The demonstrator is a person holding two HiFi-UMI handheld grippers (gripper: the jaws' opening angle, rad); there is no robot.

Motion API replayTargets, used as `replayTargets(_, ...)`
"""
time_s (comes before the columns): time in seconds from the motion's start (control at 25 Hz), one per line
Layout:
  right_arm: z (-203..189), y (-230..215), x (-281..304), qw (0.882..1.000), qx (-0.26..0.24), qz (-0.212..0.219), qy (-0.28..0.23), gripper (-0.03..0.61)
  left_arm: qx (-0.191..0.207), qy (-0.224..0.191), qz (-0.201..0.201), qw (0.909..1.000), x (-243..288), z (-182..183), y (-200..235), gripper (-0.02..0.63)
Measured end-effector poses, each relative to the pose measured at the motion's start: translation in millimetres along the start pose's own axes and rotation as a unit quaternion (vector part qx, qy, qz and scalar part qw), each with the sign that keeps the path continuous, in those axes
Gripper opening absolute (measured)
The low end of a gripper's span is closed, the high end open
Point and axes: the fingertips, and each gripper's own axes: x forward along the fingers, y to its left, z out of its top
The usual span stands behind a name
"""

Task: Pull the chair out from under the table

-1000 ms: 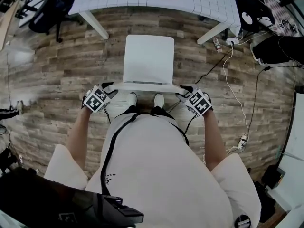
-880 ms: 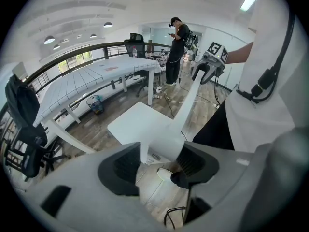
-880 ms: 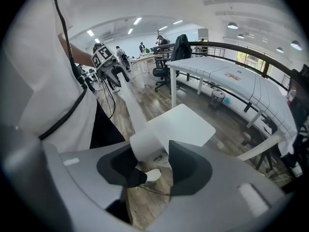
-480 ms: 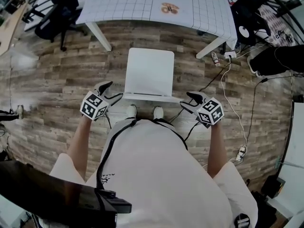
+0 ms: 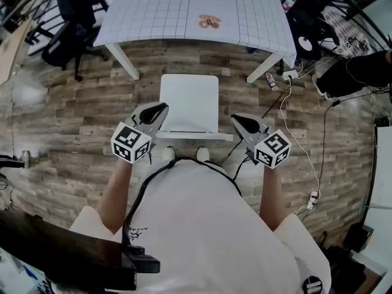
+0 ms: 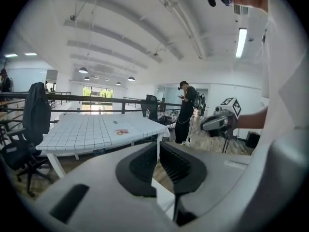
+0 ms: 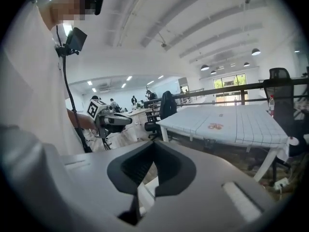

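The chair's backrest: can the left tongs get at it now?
Probably yes. The left tongs, jaws just closed on nothing, hang near the left end of the backrest with a free path; they must reopen.

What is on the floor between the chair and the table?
Nothing: the head view shows only bare wood floor between the chair and the table. The chair stands clear of the table's edge.

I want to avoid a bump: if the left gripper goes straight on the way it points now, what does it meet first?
Probably the near edge of the white table, passing above the chair seat; depth is hard to judge.
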Motion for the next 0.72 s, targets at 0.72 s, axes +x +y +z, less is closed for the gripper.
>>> replayTargets(0.72, 9, -3, 10, 0.999, 0.009, -0.035, -0.023, 0.005, -0.001, 0.019, -0.020, 0.9996, 12, -11, 1, 0.003)
